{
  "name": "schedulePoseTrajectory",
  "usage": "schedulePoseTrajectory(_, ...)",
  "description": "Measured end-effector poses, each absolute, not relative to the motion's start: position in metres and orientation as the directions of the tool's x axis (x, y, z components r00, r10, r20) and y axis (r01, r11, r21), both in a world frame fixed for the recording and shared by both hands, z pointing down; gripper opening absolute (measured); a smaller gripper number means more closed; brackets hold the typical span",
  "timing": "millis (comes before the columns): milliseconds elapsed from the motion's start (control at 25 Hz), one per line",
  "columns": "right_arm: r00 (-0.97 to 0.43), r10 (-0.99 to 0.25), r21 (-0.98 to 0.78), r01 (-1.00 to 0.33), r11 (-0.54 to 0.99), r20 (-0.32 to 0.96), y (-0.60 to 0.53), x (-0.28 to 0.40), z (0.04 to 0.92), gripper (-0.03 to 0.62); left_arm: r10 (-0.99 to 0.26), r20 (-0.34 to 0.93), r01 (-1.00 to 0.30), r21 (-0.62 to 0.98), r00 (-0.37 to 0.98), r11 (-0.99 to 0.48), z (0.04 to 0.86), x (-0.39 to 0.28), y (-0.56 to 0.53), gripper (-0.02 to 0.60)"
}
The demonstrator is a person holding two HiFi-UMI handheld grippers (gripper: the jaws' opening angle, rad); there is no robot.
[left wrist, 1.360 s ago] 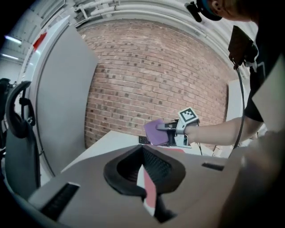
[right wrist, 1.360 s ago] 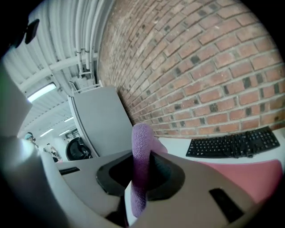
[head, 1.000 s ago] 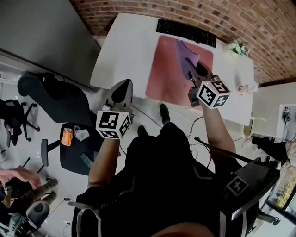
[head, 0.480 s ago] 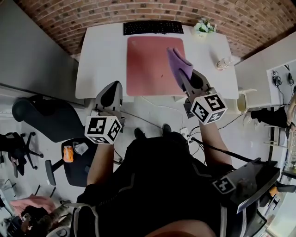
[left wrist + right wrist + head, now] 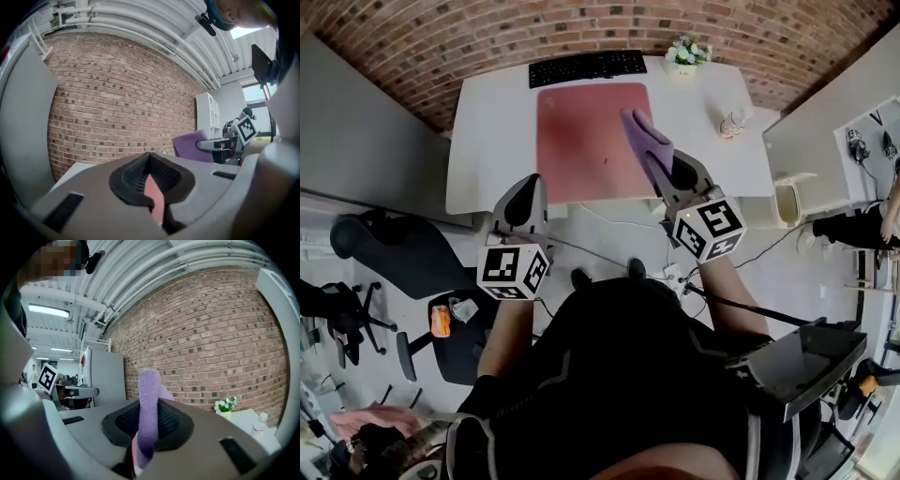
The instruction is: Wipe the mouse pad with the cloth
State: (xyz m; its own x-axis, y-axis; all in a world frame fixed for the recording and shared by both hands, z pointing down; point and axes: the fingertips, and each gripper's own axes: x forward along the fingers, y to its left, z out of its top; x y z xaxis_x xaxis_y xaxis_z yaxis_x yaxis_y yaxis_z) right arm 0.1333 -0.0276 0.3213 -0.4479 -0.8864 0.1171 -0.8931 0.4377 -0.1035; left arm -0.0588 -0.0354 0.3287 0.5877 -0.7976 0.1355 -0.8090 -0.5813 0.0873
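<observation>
- Cloth poised over the desk: the right gripper (image 5: 667, 180) is clenched on a fuzzy purple cloth (image 5: 643, 141), which stands up out of the jaws as a folded strip – pinched near its lower end, the free end overhead.
- In the head view the cloth lies over the right edge of the flat pink rectangular mouse pad (image 5: 581, 141), on the white desk (image 5: 492, 122) just in front of a black keyboard (image 5: 588, 67). Whether fabric meets the pad cannot be read from here.
- The right gripper's own view looks out level at the brick wall, so the cloth is probably held above the surface rather than pressed to it.
- To wipe well, tip the jaws down so a broad fold lies flat on the pad, not a thin edge. Then draw it in long, overlapping strokes from the keyboard side toward the near edge, pressing lightly enough that the pad does not slide.
- The left gripper (image 5: 523, 199) hangs off the desk's near edge with its jaws closed together on nothing – a sliver of pink pad shows beyond them. It could pin a corner of the pad if needed.
</observation>
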Motion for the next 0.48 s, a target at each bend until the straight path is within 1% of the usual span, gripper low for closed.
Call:
schedulePoseTrajectory(200, -0.461, -0.881, -0.12, -0.885, 0.449, 0.108, -0.021, 0.142, 0.323, 0.058, -0.83, 0.146, -0.843, 0.061, 0.538, -0.535, 0.325, -0.056, -0.03, 0.005)
schedulePoseTrajectory(480, -0.467, -0.881, -0.146, -0.88, 0.453, 0.081, -0.027, 0.147, 0.33, 0.058, -0.836, 0.134, -0.846, 0.046, 0.533, -0.532, 0.326, -0.047, -0.028, 0.005)
